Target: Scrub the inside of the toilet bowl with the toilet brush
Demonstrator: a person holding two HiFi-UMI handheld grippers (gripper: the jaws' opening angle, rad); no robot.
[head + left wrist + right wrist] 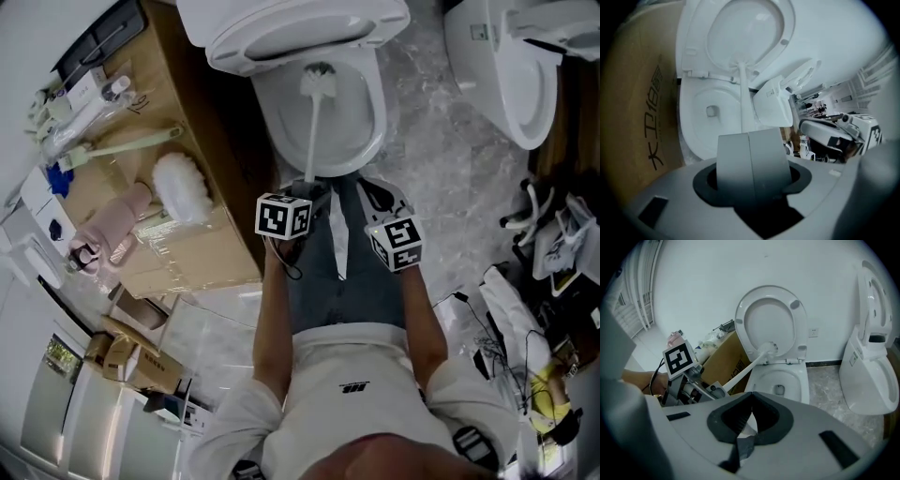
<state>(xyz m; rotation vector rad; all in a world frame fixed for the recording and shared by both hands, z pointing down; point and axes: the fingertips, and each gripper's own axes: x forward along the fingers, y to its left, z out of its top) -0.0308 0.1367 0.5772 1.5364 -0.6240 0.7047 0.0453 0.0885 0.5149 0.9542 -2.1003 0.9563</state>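
The white toilet bowl (373, 141) stands in front of me with its seat and lid raised. A white toilet brush (312, 131) slants from my left gripper (307, 186) up to the back of the bowl. Its bristle head (319, 82) sits near the seat hinge. In the left gripper view the left gripper (749, 133) is shut on the brush handle (743, 101), above the bowl (693, 126). The right gripper view shows the brush head (768, 348) over the bowl (802, 380). My right gripper (751, 397) is shut and holds nothing; it hangs beside the left one (380, 202).
A cardboard box (197, 253) stands close to the toilet's left, with a fluffy white duster (183, 187) and a pink object (114, 225) on it. A second white toilet (506, 66) is at the right. Cables and clutter (544, 309) lie on the marble floor at right.
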